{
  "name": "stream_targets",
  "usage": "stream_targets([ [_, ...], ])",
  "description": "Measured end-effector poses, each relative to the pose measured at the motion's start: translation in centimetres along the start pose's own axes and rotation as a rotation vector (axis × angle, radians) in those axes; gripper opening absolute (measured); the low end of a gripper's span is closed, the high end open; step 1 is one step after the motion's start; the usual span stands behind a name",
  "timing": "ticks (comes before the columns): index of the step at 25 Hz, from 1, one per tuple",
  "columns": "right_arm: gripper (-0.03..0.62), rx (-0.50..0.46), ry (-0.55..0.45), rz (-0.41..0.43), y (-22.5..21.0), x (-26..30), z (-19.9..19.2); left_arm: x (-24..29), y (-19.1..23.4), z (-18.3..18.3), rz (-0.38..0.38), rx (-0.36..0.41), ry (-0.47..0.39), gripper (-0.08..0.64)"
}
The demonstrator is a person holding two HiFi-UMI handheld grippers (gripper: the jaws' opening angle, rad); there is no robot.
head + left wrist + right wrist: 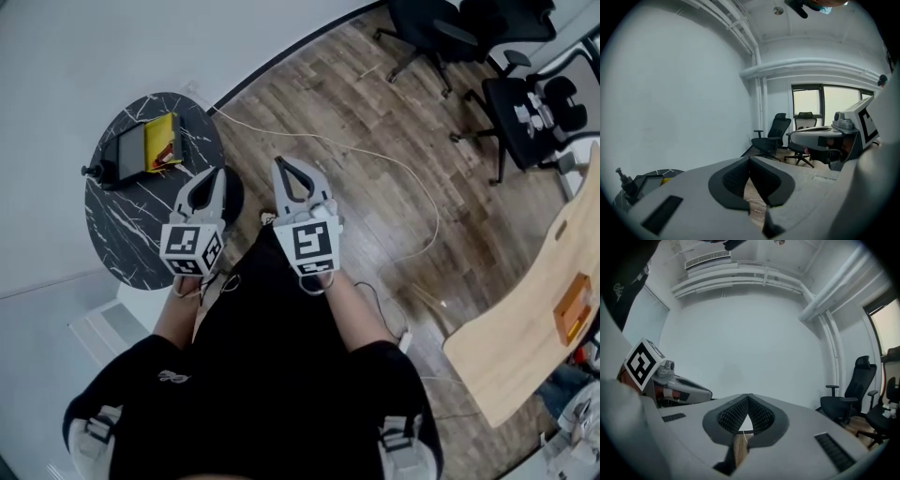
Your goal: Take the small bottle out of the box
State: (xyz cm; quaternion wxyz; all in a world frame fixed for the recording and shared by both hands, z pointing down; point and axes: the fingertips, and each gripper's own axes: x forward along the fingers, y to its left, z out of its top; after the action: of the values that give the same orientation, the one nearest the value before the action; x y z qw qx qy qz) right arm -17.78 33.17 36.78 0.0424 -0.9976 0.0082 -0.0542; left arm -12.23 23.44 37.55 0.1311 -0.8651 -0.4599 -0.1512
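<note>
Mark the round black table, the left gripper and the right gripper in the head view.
round black table [117,239]: head view, bare marbled top.
left gripper [220,172]: head view, tip where its closed jaws meet.
right gripper [278,161]: head view, tip where its closed jaws meet.

Your box on the round table: contents too small to make out. Left gripper covers the table's right rim.

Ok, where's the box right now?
Head view, upper left: the dark box sits on the round black marble table, beyond and left of the left gripper, with a yellow item along its right side.
</note>
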Motion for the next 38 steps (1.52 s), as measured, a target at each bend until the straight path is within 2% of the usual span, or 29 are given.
stream_targets([
  [8, -0.005, -0.045, 0.104, 0.127, 1.4, 4.5, -2.3, 2.9, 3.7, -2.0, 0.020, -0.057, 0.041, -0.002],
  [14, -0.005, -0.123, 0.155, 0.253, 4.7, 11.4, -2.8, 3.9, 10.4, -3.6, 0.095, -0.125, 0.057, -0.002],
  [21, -0.005, -0.214, 0.212, 0.460, 10.9, 19.7, -3.2, 3.6, 18.5, -6.0, 0.189, -0.216, 0.074, -0.002],
  [25, -0.005, -0.284, 0.245, 0.606, 14.6, 23.0, -3.1, 2.9, 22.2, -7.5, 0.275, -0.330, 0.056, -0.002],
  [31, -0.005, -0.405, 0.298, 0.785, 20.3, 26.9, -3.7, 0.0, 28.3, -10.0, 0.415, -0.415, 0.056, -0.002],
  [34, -0.005, -0.429, 0.363, 0.863, 22.6, 28.4, -4.8, -2.0, 30.8, -11.8, 0.491, -0.458, 0.064, -0.002],
  [38, -0.005, -0.521, 0.467, 0.963, 25.1, 30.0, -7.2, -4.1, 32.4, -13.8, 0.581, -0.528, 0.073, -0.002],
])
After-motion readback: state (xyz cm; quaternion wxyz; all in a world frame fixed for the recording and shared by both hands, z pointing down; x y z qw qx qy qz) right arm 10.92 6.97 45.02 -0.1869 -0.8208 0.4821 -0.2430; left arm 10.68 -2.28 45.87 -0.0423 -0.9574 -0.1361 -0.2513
